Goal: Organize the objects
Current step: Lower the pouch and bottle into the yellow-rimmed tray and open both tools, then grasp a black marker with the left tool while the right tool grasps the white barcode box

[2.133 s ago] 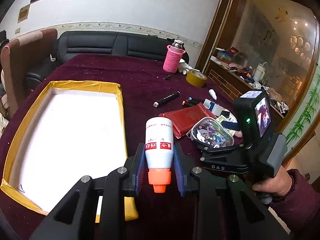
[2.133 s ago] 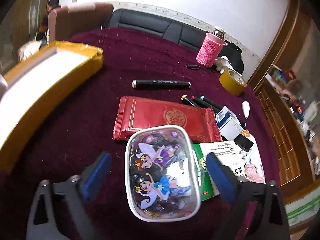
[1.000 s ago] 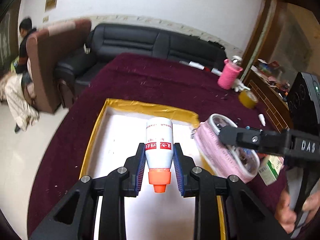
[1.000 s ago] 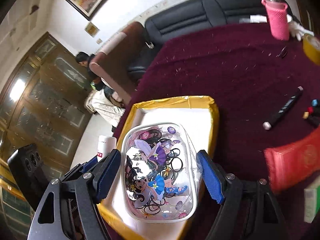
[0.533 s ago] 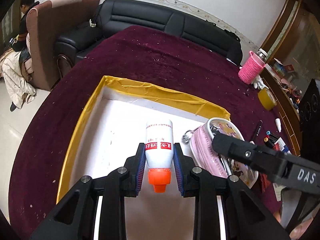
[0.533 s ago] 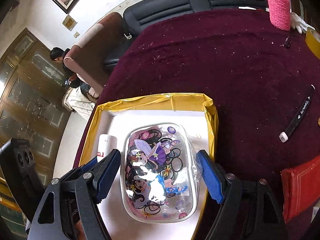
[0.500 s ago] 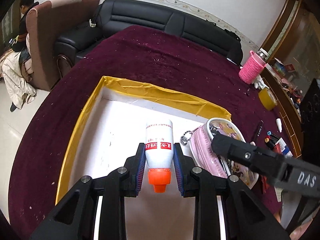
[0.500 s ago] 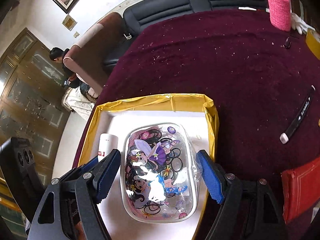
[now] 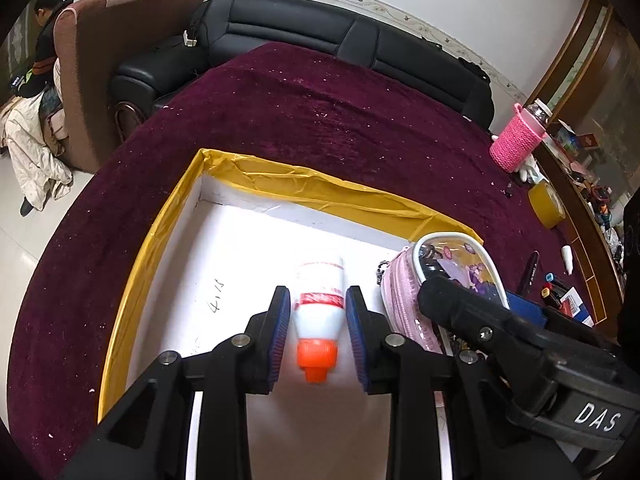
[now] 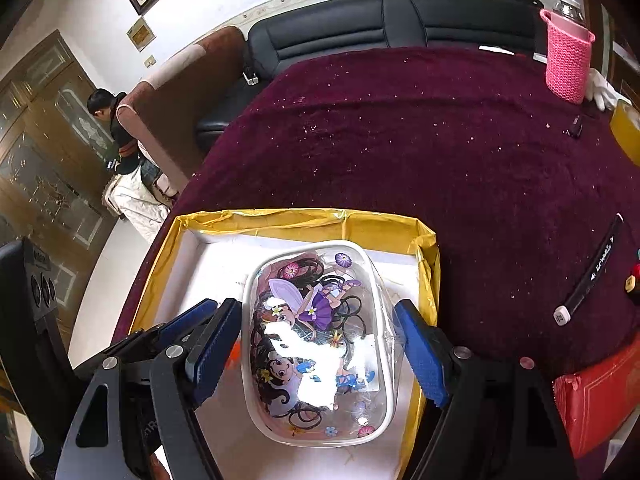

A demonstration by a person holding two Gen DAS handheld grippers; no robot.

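Observation:
A white bottle with an orange cap (image 9: 319, 312) lies on the white floor of the yellow-rimmed box (image 9: 304, 189). My left gripper (image 9: 319, 338) is open around it, blue pads just clear of its sides. A clear pouch with a fairy picture and pink zipper side (image 10: 318, 340) sits in the box by its right wall; it also shows in the left wrist view (image 9: 408, 300). My right gripper (image 10: 318, 354) straddles the pouch with jaws spread slightly wider than it. The box rim shows in the right wrist view (image 10: 304, 216).
On the maroon tablecloth (image 9: 320, 120) lie a black marker (image 10: 588, 276), a red packet (image 10: 600, 396), a yellow tape roll (image 9: 546, 204), a pink knitted bottle sleeve (image 9: 516, 144) and coloured pens (image 9: 550, 286). A black sofa (image 9: 340, 36) stands behind the table.
Both grippers came down into the box. The left jaws have opened off the bottle, which now lies on the box floor. The right jaws have widened off the pouch.

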